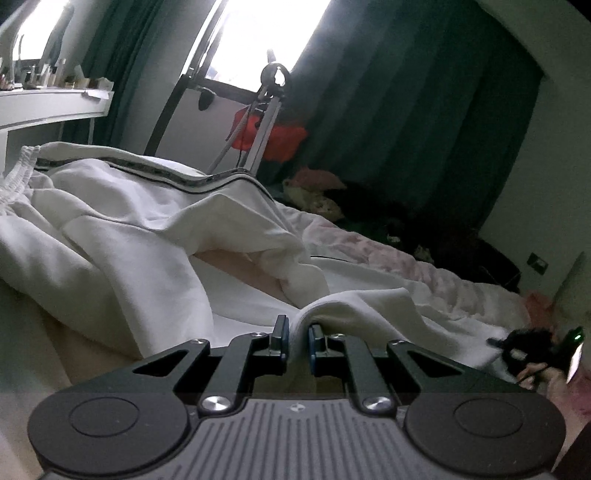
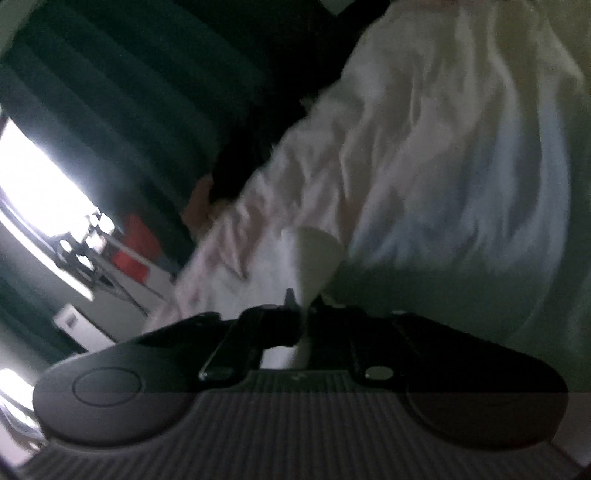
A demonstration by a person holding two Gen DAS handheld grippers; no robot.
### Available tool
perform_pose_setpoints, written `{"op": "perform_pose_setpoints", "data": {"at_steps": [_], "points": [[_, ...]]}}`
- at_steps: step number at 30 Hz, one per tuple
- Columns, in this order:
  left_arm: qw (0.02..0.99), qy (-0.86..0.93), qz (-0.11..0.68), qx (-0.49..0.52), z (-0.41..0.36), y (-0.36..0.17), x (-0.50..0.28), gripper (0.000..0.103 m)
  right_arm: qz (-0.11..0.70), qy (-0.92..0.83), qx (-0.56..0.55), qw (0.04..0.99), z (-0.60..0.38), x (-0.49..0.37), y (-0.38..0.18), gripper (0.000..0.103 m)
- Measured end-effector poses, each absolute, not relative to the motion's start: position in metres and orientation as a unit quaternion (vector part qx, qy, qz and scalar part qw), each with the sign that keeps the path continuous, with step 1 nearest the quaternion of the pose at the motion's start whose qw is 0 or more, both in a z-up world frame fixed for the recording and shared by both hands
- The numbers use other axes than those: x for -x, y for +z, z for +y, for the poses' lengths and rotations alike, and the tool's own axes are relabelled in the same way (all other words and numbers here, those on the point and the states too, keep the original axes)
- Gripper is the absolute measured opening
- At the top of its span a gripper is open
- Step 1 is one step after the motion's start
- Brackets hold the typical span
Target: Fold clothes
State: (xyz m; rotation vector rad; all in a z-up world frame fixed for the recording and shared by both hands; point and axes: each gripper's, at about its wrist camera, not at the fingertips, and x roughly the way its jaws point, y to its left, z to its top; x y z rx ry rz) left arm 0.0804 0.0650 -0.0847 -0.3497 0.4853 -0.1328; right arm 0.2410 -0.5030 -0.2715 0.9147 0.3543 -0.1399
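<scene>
My left gripper (image 1: 297, 341) sits nearest, its two fingers clenched on a raised ridge of white cloth. That cloth is the hem end of a white garment (image 1: 122, 236), which looks like trousers with a dark side stripe (image 1: 177, 180) and an elastic waistband (image 1: 16, 173). From my left fingers the garment runs away in loose, rumpled heaps across the bed (image 1: 424, 273), with the waistband at its far end, so it lies bunched rather than flat or folded.

My right gripper (image 2: 303, 306) is blurred and dim; its fingers appear closed on a narrow strip of the same white cloth (image 2: 314, 254), though I judge this rather than see it sharply. In the left wrist view this gripper shows as a dark shape to the right of the garment's near hem.

Beyond the garment stand a tripod (image 1: 266, 122), something red (image 1: 280, 138), dark green curtains (image 1: 406, 110) and a bright window (image 1: 266, 33).

Risks, as I judge them: each grip holds only a thin pinch, so a sharp pull could slip the cloth free. The heaped middle could drag and fold crookedly, and the pale bedding beneath could be caught up with it.
</scene>
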Motion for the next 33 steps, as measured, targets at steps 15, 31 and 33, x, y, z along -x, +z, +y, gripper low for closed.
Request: {"op": "perform_pose_setpoints", "data": {"at_steps": [15,31,33], "points": [[0.929,-0.125,0.312,0.154,0.045,-0.101,-0.070,0.015,0.159,-0.255,-0.465,0.833,-0.531,-0.103,-0.242,0.007],[0.819,-0.036,0.381,0.427,0.200,-0.099,-0.063,0.077,0.183,-0.250,-0.483,0.819,-0.534,-0.092,-0.253,0.007],[0.793,0.018,0.371,0.484,0.244,-0.107,-0.064,0.079,0.185,-0.254,-0.497,0.809,-0.537,-0.093,-0.259,0.007]]}}
